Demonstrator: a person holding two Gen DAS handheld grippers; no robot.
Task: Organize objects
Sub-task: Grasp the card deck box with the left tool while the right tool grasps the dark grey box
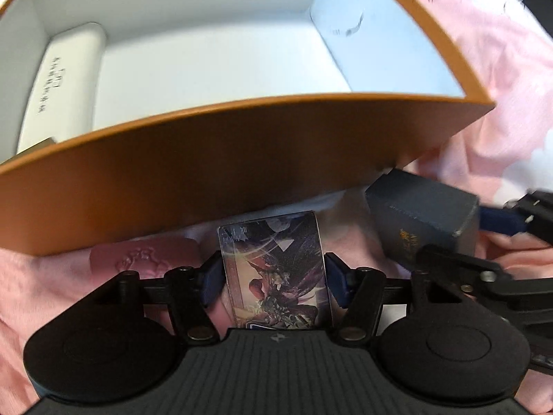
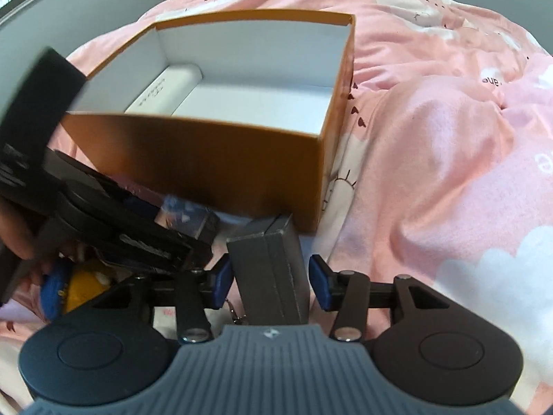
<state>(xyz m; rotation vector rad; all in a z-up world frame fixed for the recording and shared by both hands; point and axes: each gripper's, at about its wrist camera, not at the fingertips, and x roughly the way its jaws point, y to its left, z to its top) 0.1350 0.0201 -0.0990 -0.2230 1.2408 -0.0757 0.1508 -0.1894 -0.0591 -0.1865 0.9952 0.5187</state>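
An orange box (image 1: 214,159) with a white inside stands open on the pink bedding, and a white case (image 1: 58,86) lies along its left wall. My left gripper (image 1: 274,283) is just in front of the box, its blue pads (image 1: 211,282) pressing both sides of an illustrated card pack (image 1: 276,269). My right gripper (image 2: 269,283) is shut on a dark grey box (image 2: 273,273), held upright near the orange box's (image 2: 207,166) front right corner. The left wrist view shows that grey box (image 1: 418,214) at the right with a blue pad (image 1: 501,223) against it. The card pack (image 2: 186,216) shows blurred at the left.
Rumpled pink bedding (image 2: 432,138) with white clouds spreads to the right. A pink embossed item (image 1: 145,256) lies left of the card pack. A yellow and blue object (image 2: 79,287) and a person's hand (image 2: 17,242) are at the lower left. A grey wall (image 2: 86,10) stands behind.
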